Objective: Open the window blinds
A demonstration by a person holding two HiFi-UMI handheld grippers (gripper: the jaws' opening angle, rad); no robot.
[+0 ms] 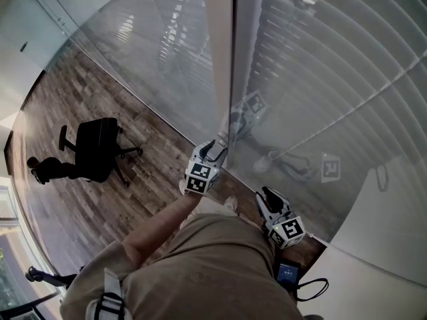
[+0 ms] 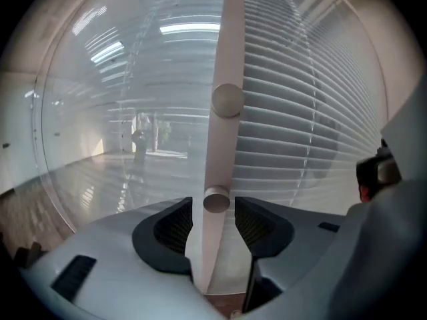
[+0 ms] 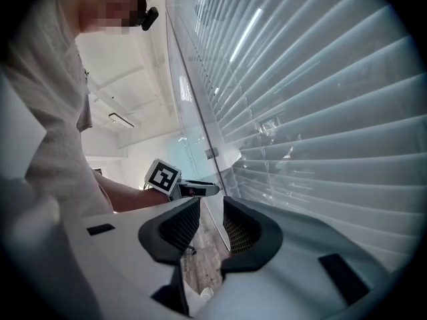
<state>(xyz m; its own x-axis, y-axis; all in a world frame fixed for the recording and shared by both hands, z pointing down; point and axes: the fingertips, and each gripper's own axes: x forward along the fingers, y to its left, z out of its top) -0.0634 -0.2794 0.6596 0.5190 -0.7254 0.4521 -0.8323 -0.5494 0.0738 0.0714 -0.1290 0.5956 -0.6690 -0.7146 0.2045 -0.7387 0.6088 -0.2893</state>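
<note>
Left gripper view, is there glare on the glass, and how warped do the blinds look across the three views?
Left gripper view: the glass mirrors ceiling lights; the slats bow from the wide lens. Head view: the blinds look hazy behind reflections, and the wood floor curves. Right gripper view: bright slats fan out, with a streak of glare.

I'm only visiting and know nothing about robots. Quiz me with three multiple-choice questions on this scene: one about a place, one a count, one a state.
1. Where is the lower knob? A) between the left gripper's jaws B) on a desk C) on the chair
2. How many round knobs are on the white post? A) one B) two C) four
3. The right gripper's jaws are: A) clamping a cord B) apart, empty C) pressed together
Answers: 1A, the jaws flank it; 2B, an upper knob sits above it; 3B, floor shows through the gap.
</note>
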